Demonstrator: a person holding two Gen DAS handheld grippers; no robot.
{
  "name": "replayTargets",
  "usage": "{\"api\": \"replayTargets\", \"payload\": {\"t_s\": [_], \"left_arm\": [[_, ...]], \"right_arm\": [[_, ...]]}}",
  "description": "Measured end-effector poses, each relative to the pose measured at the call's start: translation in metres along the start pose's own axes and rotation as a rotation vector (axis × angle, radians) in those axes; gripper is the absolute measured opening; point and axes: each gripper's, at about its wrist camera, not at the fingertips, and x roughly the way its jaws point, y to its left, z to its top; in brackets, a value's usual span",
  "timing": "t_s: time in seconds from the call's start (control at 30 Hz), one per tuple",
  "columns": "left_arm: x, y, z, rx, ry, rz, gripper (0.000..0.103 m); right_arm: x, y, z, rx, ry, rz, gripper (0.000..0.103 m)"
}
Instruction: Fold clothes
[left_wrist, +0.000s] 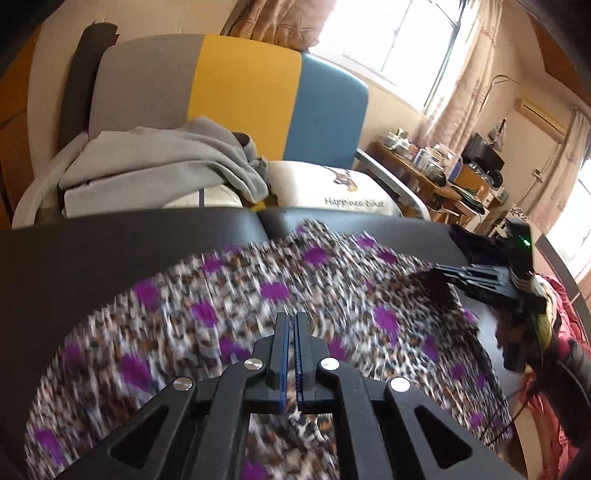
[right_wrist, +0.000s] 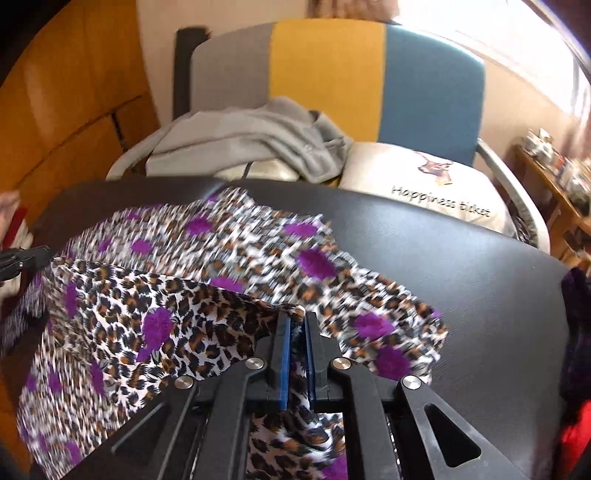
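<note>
A leopard-print garment with purple spots (left_wrist: 258, 280) (right_wrist: 166, 295) lies spread on the black table (left_wrist: 92, 251) (right_wrist: 461, 266). My left gripper (left_wrist: 292, 317) is shut on the cloth, and patterned fabric shows between its blue pads. My right gripper (right_wrist: 297, 319) is shut on a dark-trimmed edge of the same garment, with a lifted fold of it draped to the left. The left wrist view shows the right gripper (left_wrist: 437, 272) at the garment's right edge. In the right wrist view the left gripper (right_wrist: 33, 256) shows only in part at the far left.
Behind the table stands a chair with a grey, yellow and blue back (left_wrist: 240, 81) (right_wrist: 325, 74). It holds a grey sweatshirt (left_wrist: 166, 158) (right_wrist: 251, 136) and a white cushion (left_wrist: 332, 188) (right_wrist: 424, 184). A cluttered wooden shelf (left_wrist: 436, 170) is at the right, with red clothing (left_wrist: 565, 332) near the table's right end.
</note>
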Motion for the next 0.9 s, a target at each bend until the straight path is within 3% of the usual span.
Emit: {"api": "replayTargets", "payload": {"t_s": [0.07, 0.13, 0.23, 0.3, 0.5, 0.67, 0.73, 0.8, 0.9], "left_arm": [[0.018, 0.017, 0.019, -0.024, 0.019, 0.044, 0.001], [0.037, 0.043, 0.031, -0.119, 0.041, 0.098, 0.001], [0.042, 0.061, 0.025, -0.226, 0.071, 0.035, 0.008], [0.042, 0.069, 0.016, -0.291, 0.09, -0.017, 0.017], [0.041, 0.045, -0.025, -0.205, 0.194, -0.081, 0.027], [0.057, 0.029, -0.029, -0.186, 0.231, -0.067, 0.028], [0.062, 0.024, -0.027, -0.165, 0.224, -0.046, 0.024], [0.065, 0.02, -0.024, -0.136, 0.21, -0.023, 0.005], [0.059, 0.018, -0.013, -0.128, 0.151, -0.02, 0.004]], "right_arm": [[0.005, -0.01, 0.006, 0.065, -0.012, 0.015, 0.007], [0.015, -0.021, 0.01, 0.124, -0.015, 0.031, 0.008], [0.024, -0.034, 0.005, 0.178, -0.002, 0.013, 0.008], [0.022, -0.041, -0.001, 0.2, -0.007, 0.025, 0.011], [-0.01, -0.031, -0.033, 0.124, -0.033, 0.129, 0.028], [-0.017, -0.006, -0.055, 0.062, -0.004, 0.165, 0.041], [-0.014, -0.004, -0.063, 0.072, 0.014, 0.17, 0.045], [-0.011, -0.007, -0.071, 0.093, 0.033, 0.174, 0.046], [-0.007, -0.015, -0.075, 0.136, 0.034, 0.176, 0.047]]}}
